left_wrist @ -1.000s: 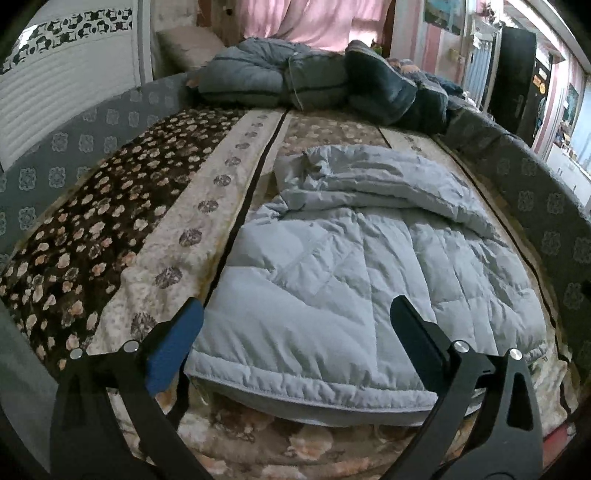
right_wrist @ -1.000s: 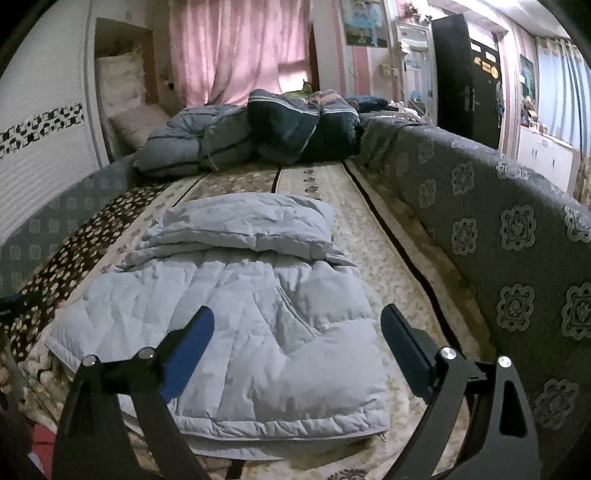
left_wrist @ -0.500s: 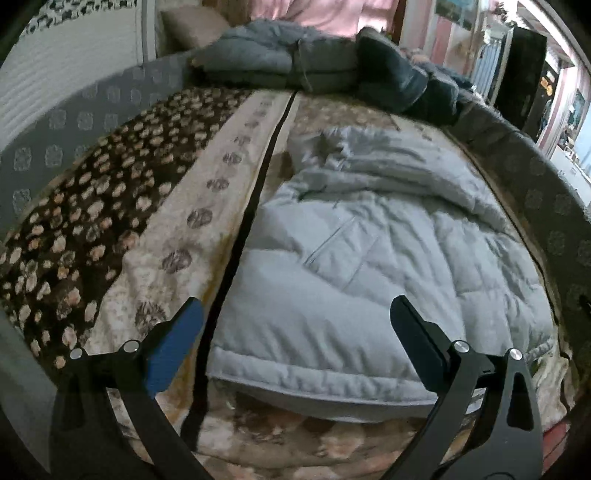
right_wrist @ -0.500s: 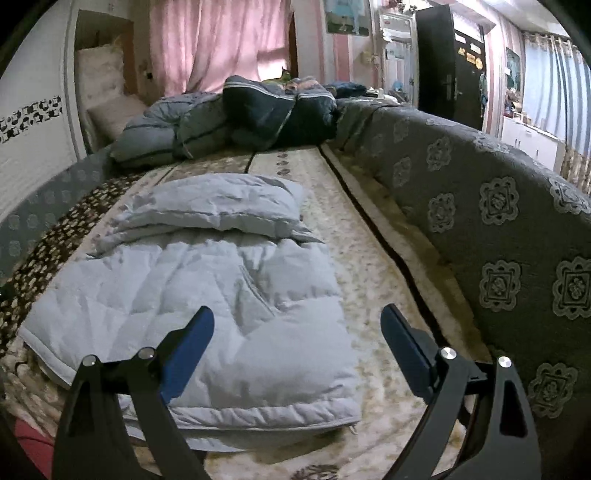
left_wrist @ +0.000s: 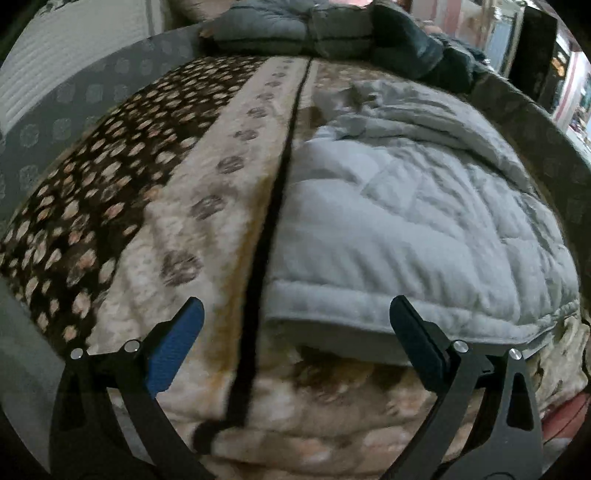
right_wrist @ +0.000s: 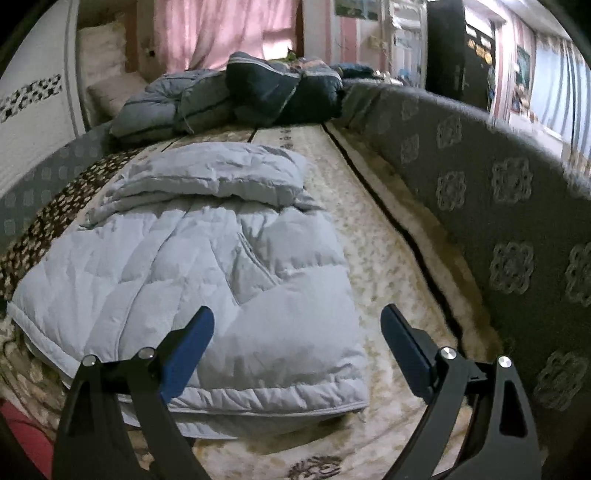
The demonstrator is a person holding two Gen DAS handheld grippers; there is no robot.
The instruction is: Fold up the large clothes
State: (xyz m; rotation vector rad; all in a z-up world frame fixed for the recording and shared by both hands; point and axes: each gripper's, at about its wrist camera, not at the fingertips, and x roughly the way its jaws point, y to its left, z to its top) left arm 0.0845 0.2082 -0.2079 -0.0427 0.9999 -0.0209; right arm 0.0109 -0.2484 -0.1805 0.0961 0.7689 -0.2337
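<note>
A patterned bedspread (left_wrist: 207, 236) covers the bed, cream with brown flower marks down the middle and dark brown with pale spots toward the left edge. A black seam (left_wrist: 273, 206) runs lengthwise along it. Grey padded side rails (right_wrist: 491, 206) with a rosette print border the bed on both sides. At the far end lies a heap of darker quilted jackets (right_wrist: 236, 96), grey-blue and navy, with pink curtains (right_wrist: 225, 33) behind them and a tall black cabinet (right_wrist: 458, 51) at the right.

The pale grey down coat (right_wrist: 207, 266) lies flat on the bedspread, its upper part folded into a thick roll at the far end and its hem toward the cameras. Nothing rests on top of it.

The left tongs (left_wrist: 295, 332) hang wide open and hold nothing; in the left wrist view the coat's near-left hem corner sits between the two fingers, just beyond the tips, with the black seam running beside it. The view is blurred.

The right tongs (right_wrist: 297, 332) are likewise spread wide and empty; the coat's near-right hem corner lies between their fingers, the blue left pad (right_wrist: 188, 350) over the coat and the dark right finger over bare bedspread. Whether either pair touches the fabric cannot be told.
</note>
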